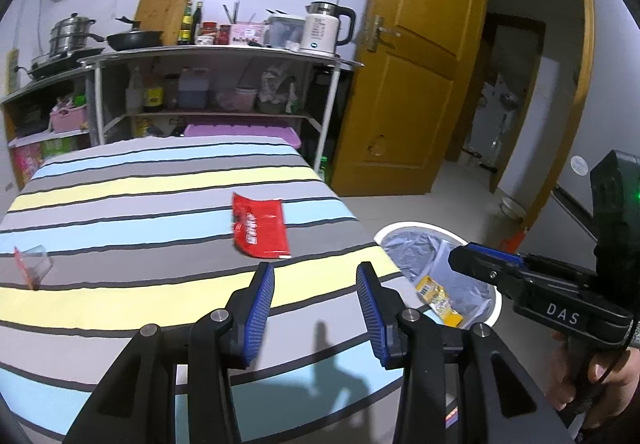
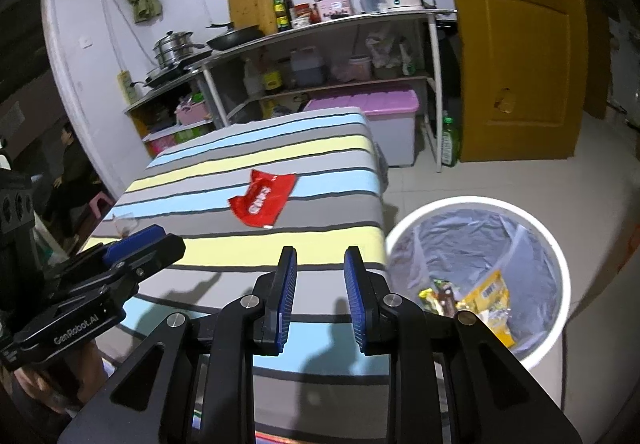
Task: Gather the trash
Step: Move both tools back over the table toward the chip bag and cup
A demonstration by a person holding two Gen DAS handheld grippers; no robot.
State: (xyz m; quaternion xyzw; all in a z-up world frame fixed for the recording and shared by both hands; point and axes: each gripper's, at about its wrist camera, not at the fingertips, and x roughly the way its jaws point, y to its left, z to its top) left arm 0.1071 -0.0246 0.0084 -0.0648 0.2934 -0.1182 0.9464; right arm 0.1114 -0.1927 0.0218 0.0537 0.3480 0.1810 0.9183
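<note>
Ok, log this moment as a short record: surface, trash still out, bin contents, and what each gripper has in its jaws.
surface: striped cloth over a table
trash still out: red wrapper lying flat mid-table; clear plastic piece near the table's left edge
bin: white bin on the floor at the table's right, lined with a clear bag, yellow packets inside
left gripper: jaws apart, nothing between them
right gripper: jaws apart, narrower gap, nothing between them
</note>
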